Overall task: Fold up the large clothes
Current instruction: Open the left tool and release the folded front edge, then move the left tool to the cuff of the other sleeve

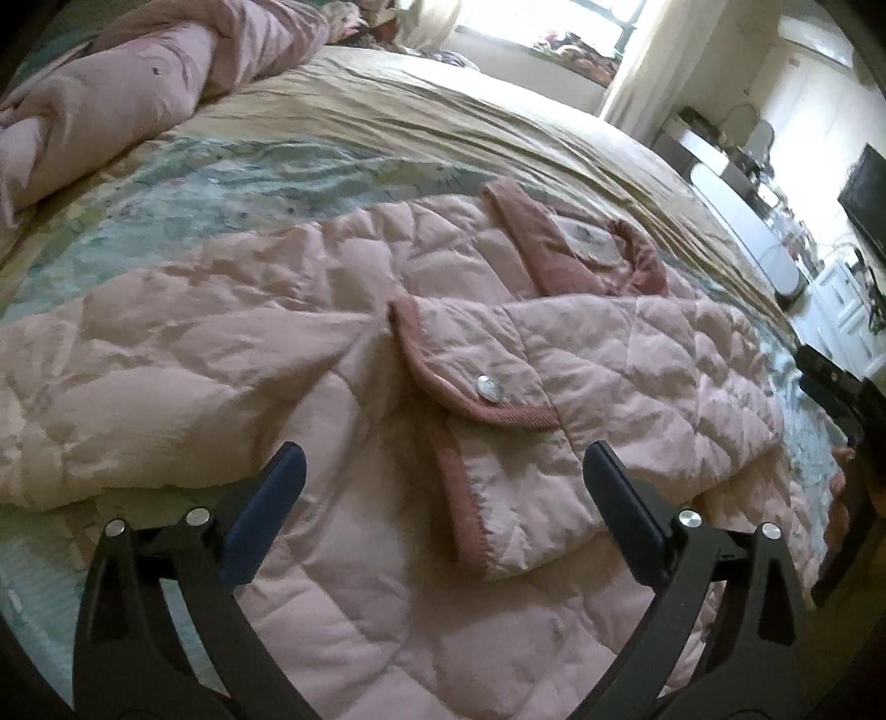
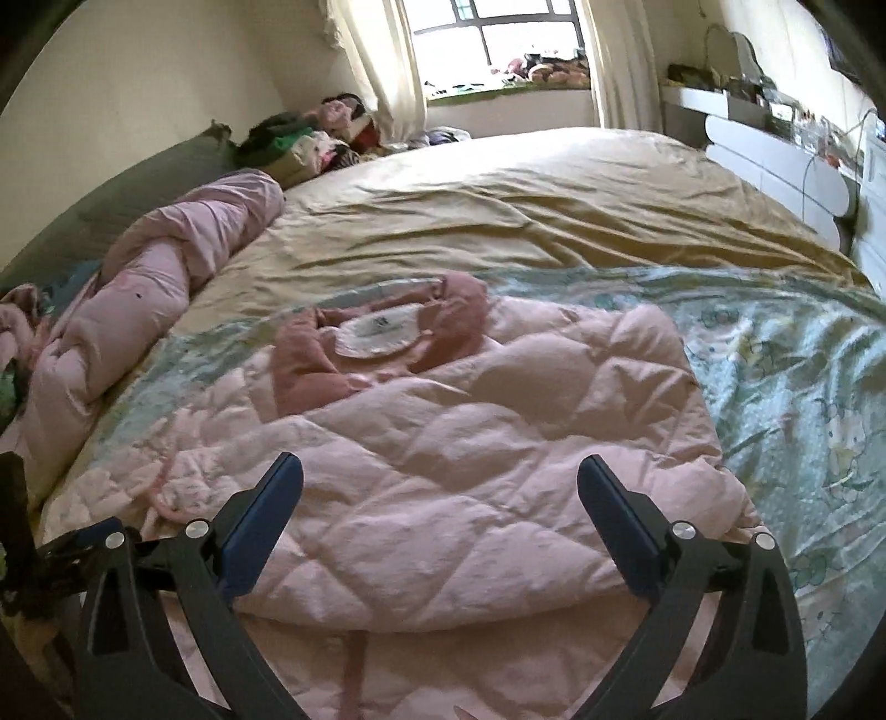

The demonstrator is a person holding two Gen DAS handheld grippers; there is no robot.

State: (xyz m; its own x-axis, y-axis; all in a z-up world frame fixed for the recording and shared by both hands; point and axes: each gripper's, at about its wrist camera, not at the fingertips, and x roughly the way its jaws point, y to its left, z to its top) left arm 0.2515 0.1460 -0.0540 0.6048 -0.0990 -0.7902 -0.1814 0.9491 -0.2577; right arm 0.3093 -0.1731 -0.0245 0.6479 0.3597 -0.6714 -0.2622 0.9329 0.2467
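Left tongs (image 1: 443, 471) are hovering with fingers spread wide, gripping nothing. Right tongs (image 2: 440, 479) are likewise hanging wide apart and empty, angled forward and downward. Blue pads (image 2: 260, 526) are facing inward on each.

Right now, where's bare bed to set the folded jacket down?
Free: tan sheet beyond the pink jacket toward the window; patterned blue sheet to its right. Crowded: rolled pink blanket along the left, clothes pile in the far corner.
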